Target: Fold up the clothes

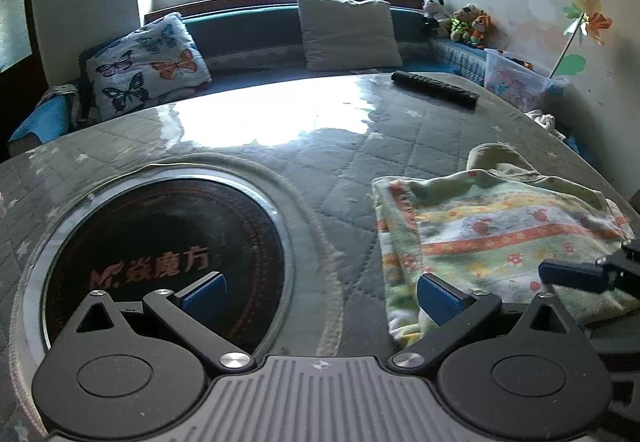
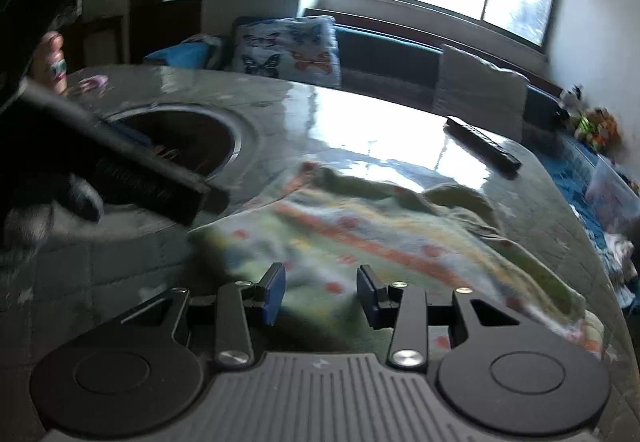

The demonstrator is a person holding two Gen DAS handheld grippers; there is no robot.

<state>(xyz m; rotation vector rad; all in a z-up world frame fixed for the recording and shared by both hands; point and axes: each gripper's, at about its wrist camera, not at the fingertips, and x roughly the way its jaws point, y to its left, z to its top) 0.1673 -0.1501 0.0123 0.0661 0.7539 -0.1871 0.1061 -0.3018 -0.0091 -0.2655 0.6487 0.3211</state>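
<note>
A small folded garment, pale green and yellow with orange bands and cartoon prints, lies on the quilted table at the right. My left gripper stands wide open with bare table between its fingers. Its right pad hangs over the garment's near left corner. A blue pad of the right gripper reaches in from the right edge above the cloth. In the blurred right wrist view, my right gripper is partly open over the garment, and nothing shows pinched between its pads. The left gripper's dark body crosses that view's left side.
A round dark heater plate with orange lettering is set into the table at the left. A black remote lies near the far edge. Behind the table is a sofa with a butterfly pillow, a grey pillow, soft toys and a plastic box. A person's fingers show at upper left.
</note>
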